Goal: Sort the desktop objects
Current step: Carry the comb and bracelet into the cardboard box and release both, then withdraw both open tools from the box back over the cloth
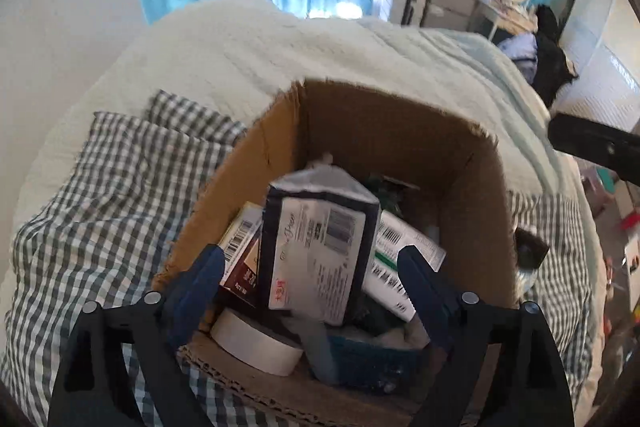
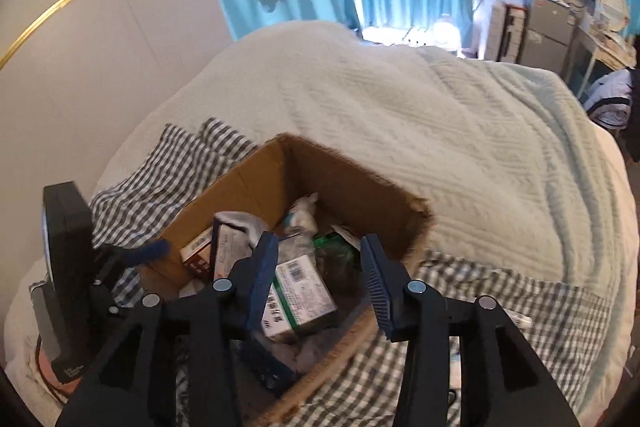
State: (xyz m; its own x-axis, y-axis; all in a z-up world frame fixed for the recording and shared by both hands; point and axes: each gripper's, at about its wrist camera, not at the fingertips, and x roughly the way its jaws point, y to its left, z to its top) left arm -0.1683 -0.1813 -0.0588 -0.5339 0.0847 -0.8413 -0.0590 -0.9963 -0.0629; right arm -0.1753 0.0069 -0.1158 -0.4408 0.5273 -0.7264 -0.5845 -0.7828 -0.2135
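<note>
We see an open cardboard box (image 1: 400, 131) resting on a checked cloth (image 1: 120, 167) on the bed (image 1: 320, 51), filled with packets, among them a dark-edged carton (image 1: 316, 247) standing tilted and a roll of white tape (image 1: 256, 343) at the near wall. Our left hand-held gripper (image 1: 312, 267) hovers over the box with its jaws spread wide and the carton between them, untouched. Our right hand-held gripper (image 2: 320, 283) stands about half open above a green-and-white packet (image 2: 300, 295), gripping nothing.
</note>
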